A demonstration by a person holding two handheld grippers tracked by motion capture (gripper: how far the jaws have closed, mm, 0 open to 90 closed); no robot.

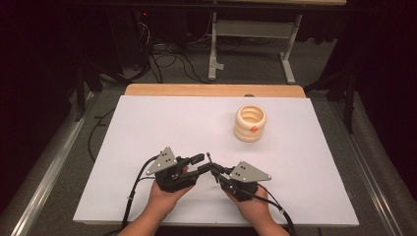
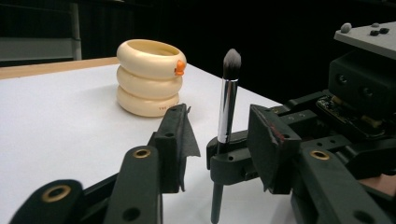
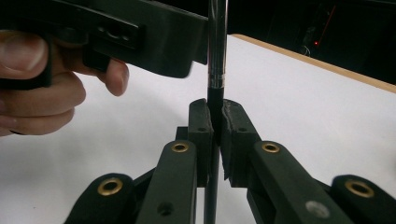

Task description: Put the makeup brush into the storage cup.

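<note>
Chrome-ferruled makeup brush [image 2: 227,109] is standing upright above the tabletop [image 1: 147,128], clamped in the right tongs [image 3: 214,122]; the left tongs [image 2: 219,135] are standing apart around it. Handover looks finished; next it needs carrying to the cream ringed holder [image 1: 250,123].
</note>
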